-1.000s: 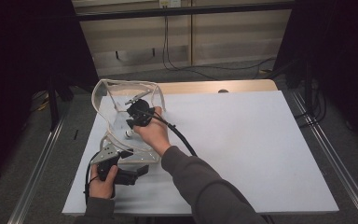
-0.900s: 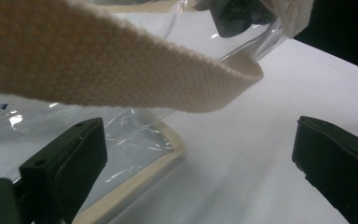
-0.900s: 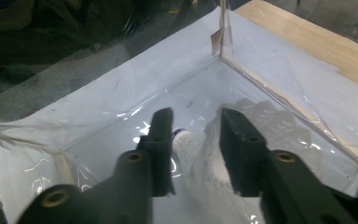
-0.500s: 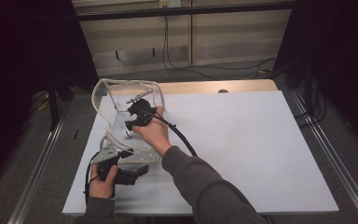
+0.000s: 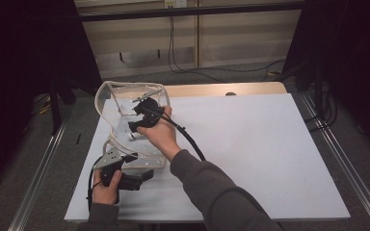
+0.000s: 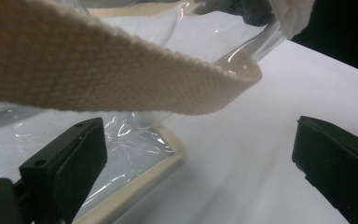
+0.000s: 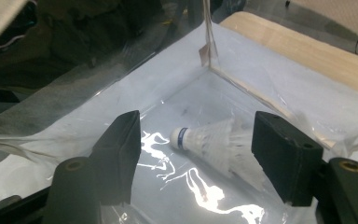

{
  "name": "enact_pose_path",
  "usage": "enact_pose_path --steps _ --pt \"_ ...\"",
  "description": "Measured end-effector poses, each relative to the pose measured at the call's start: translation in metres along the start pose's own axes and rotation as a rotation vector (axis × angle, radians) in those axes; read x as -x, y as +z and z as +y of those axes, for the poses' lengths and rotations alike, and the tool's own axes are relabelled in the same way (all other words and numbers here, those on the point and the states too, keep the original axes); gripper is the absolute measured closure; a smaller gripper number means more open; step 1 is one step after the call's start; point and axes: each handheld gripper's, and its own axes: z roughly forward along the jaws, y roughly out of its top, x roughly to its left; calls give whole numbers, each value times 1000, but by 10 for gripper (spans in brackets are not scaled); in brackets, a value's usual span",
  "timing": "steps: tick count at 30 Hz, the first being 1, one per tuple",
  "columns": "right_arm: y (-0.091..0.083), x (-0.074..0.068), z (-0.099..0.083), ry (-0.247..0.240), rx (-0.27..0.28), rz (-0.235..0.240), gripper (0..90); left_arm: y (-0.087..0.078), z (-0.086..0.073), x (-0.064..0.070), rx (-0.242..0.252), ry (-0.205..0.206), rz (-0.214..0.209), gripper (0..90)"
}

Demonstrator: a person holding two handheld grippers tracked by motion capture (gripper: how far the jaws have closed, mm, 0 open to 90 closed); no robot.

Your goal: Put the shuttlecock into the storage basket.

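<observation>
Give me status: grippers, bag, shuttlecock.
Right gripper open inside clear bag, jaws either side of shuttlecock. Left gripper open near bag's edge; strap overhead.

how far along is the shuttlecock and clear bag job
Done: the white feather shuttlecock lies on the floor of the clear plastic bag with cream trim. In hand: the right gripper is inside, jaws open astride it. Left: the left gripper is open below the woven cream strap.

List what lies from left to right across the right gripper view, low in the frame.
Black left jaw of the right gripper → white shuttlecock with a blue-banded cork tip, lying on its side on the floor of the clear plastic bag → black right jaw.
</observation>
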Motion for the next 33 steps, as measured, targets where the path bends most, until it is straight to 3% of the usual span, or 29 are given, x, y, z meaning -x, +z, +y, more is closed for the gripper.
enact_pose_path --steps 8,12,13,17,18,24,33 --pt "-16 -3 7 -25 13 5 271 0 0 0 -3 3 -17 32" --pt "-27 0 10 -13 32 2 265 0 0 1 6 -3 -18 32" --pt "-29 1 11 -11 34 9 259 0 1 2 6 -3 -2 32" --pt "-38 0 12 -23 32 27 222 0 0 1 5 -3 -18 32" --pt "-41 -1 12 -25 33 34 222 0 0 2 6 -4 1 32" --pt "-52 -5 12 -42 53 68 206 -1 0 3 6 -3 6 32" --pt "-65 -4 4 -41 77 117 172 -4 -1 2 -13 12 -9 32"
